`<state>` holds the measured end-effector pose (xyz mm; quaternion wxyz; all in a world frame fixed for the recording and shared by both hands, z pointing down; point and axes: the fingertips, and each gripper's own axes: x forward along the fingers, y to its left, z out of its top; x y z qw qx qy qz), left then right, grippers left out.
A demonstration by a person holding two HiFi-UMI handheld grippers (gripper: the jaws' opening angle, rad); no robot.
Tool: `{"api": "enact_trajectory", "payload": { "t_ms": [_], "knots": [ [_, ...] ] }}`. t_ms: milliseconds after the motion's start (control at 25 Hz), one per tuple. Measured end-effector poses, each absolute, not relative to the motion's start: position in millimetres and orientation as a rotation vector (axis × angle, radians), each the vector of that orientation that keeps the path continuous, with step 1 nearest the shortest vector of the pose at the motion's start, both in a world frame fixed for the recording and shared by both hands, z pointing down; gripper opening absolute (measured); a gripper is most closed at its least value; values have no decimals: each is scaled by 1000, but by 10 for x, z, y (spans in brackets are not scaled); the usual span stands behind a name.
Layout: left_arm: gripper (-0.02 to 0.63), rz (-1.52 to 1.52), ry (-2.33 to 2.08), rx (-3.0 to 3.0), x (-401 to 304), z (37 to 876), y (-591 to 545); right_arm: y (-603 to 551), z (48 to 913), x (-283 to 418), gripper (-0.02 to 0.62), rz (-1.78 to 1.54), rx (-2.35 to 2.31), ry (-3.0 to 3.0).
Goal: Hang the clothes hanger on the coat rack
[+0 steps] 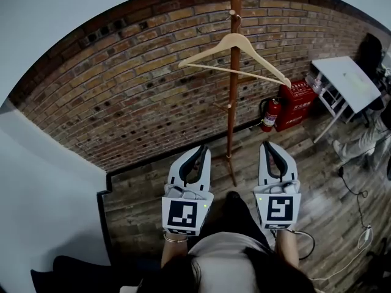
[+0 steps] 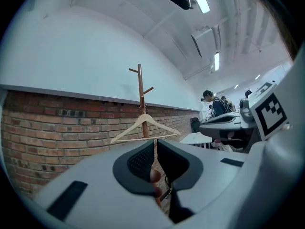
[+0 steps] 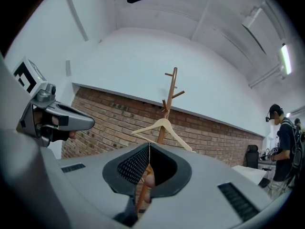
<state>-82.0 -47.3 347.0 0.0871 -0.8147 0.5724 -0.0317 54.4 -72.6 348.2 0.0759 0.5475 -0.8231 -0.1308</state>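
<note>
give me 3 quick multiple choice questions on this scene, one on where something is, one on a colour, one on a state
1. Where is the hanger?
A on the rack
B on the floor
C on the table

2. What colour is the extinguisher?
A blue
B red
C yellow

3. How do the jaws of the left gripper stand?
A wide open
B shut on the hanger
C shut, with nothing between them

Answers:
1 A: it hangs high on the rack's pole.
2 B: its body is red.
3 C: the pads meet in the left gripper view, and the hanger is far off on the rack.
</note>
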Motion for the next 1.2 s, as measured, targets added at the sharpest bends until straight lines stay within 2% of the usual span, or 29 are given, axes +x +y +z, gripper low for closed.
{"api": "enact_trajectory", "payload": {
  "t_ms": [1200],
  "knots": [
    [28, -82, 1614, -2460, -535, 3478, -518, -667, 3493, 652, 37, -317, 1680, -2484]
  ]
}}
